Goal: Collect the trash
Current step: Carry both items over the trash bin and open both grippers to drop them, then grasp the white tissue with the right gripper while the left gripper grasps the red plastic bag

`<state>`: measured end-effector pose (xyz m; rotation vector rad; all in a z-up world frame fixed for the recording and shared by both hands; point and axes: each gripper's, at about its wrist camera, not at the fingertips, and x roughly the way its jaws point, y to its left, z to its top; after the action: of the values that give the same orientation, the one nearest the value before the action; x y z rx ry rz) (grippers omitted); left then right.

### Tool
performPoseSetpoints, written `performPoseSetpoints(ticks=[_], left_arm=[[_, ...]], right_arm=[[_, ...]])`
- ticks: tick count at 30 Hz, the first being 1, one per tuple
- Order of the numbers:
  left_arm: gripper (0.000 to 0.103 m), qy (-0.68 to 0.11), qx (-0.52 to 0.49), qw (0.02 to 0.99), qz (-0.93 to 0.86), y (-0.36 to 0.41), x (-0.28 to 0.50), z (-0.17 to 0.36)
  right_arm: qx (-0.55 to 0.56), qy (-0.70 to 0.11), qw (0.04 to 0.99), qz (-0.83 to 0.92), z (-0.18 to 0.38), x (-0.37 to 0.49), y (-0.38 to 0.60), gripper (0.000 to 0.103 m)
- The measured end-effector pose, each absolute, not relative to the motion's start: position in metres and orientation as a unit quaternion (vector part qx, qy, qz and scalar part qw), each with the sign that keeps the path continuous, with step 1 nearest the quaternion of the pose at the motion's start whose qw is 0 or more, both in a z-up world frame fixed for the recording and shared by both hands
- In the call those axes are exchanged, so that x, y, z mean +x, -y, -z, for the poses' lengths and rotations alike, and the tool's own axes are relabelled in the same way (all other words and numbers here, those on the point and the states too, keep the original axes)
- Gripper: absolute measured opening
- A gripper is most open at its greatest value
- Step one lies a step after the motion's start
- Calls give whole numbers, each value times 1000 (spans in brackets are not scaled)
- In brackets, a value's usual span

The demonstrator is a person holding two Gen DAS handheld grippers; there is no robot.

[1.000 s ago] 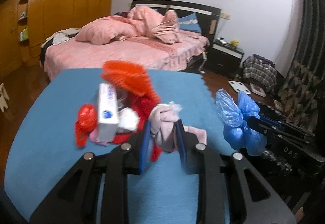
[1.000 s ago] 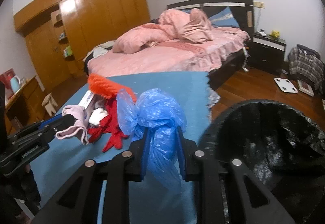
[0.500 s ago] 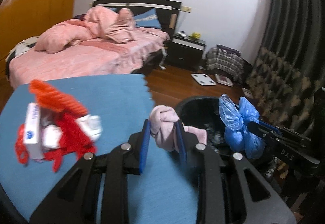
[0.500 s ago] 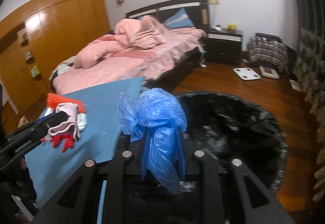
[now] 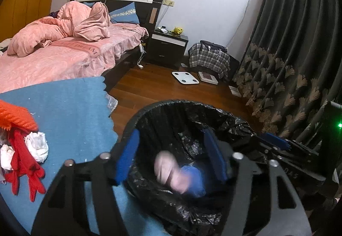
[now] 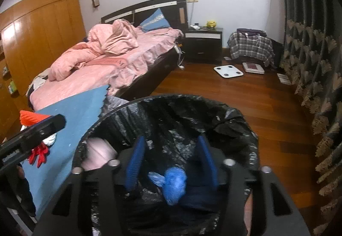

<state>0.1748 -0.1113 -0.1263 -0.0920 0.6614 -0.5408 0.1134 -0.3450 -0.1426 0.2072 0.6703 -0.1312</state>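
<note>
Both tongs are held over the black-lined trash bin (image 5: 149, 114) so that what is let go drops straight in. The left tongs (image 5: 171, 156) are opening; nothing is pressed by the blue pads, and the pink cloth wad (image 5: 168, 171), motion-blurred, is seen below them inside the liner, apparently falling. The right tongs (image 6: 171, 161) are opening too, w/ the blue plastic bag (image 6: 174, 182) loose beneath, clear of both pads, w/in the bin. In the left view the blue bag (image 5: 193, 180) is seen just beside the pink wad; in the right view the pink wad (image 6: 97, 153) shows near the bin's left rim.

More trash is left on the blue worktop (image 5: 70, 107), just beside the bin: an orange knitted piece (image 5: 15, 116), a red glove (image 5: 23, 163) and white crumpled tissue (image 5: 37, 146), bunched together at the left edge. These are judged the next things to be collected.

Nothing stands btwn the pile and the bin; the bin rim sits right against the worktop's scalloped edge. Each tool does lie close to the other over the opening, so a clash is possible on withdrawal. Further off are a bed w/ pink bedding (image 5: 64, 58), a nightstand (image 5: 168, 47), a bathroom scale (image 5: 185, 78) on the wooden floor and a dark curtain (image 5: 288, 43), none in the way.
</note>
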Motion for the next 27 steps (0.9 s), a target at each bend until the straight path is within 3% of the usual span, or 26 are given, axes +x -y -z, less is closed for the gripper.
performPoseSetpoints(ticks=[4,6,27], left_arm=[[79,-316,-39,919,233,95,170,124],[89,-307,-32,929,205,82,166,122],[93,-303,-19,953,-9,-87,134,133]], right_arm=[[96,-318,940,74,140,112,343,89],[94,-315,941,72,138,112,339,96],[62,-314,944,-75,128,162,197,97]])
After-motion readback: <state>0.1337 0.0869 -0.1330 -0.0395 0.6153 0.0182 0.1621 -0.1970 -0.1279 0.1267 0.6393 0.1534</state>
